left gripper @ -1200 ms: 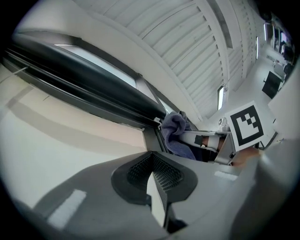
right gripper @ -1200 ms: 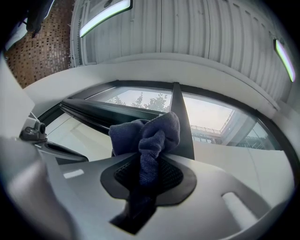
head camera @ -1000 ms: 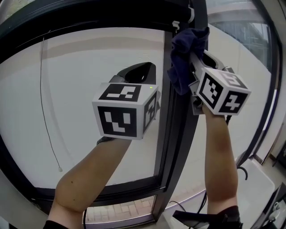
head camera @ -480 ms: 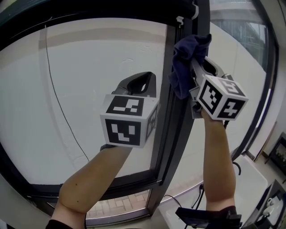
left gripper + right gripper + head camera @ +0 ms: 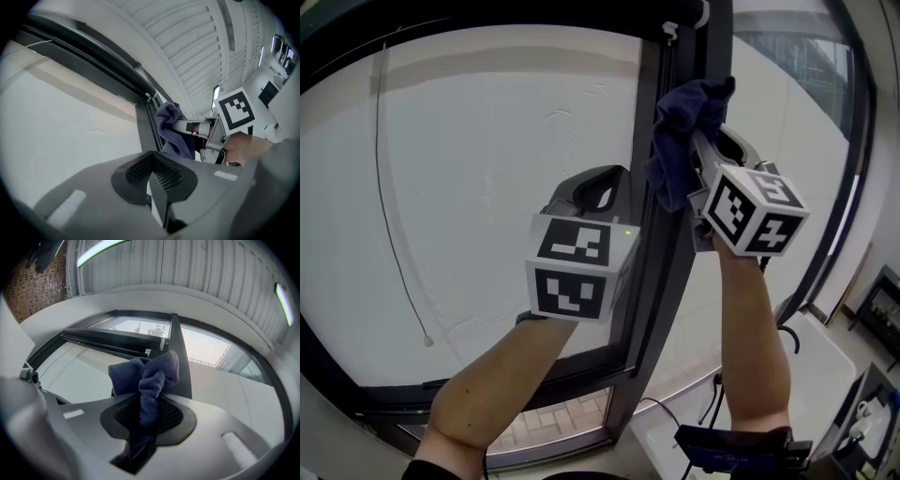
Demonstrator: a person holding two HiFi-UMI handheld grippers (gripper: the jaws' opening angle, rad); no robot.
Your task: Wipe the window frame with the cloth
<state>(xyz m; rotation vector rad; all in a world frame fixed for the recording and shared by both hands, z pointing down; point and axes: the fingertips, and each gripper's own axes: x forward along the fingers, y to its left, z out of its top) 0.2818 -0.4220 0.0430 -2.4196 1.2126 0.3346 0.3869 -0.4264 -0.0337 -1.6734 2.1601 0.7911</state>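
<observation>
Head view: right gripper (image 5: 694, 141) raised high on the window frame (image 5: 661, 272), near the top end of its dark upright bar, with the cloth (image 5: 675, 150) bunched against that bar, likely so as to rub the metal lengthwise. Left gripper (image 5: 598, 183) parked just left of the same bar, in front of the pale pane (image 5: 487, 169), apparently idle and clear of the wiping path. Thin cord (image 5: 386, 216) with a small bead hanging near the pane's left edge.

Left gripper view: mesh-textured pads (image 5: 140, 171) closed tip to tip, nothing between them. Beyond, soft blue folds of the cloth (image 5: 169, 123) beside the smooth, hard-edged bar of the window frame (image 5: 145, 126).

Right gripper view: jaws of the right gripper (image 5: 143, 418) clamped on a twisted neck of the cloth (image 5: 150, 376), a fuzzy, terry-like navy knot spilling forward past the tips and seemingly touching the window frame (image 5: 178, 352). Grip set low on the fabric, probably to leave a loose wad for wiping.
</observation>
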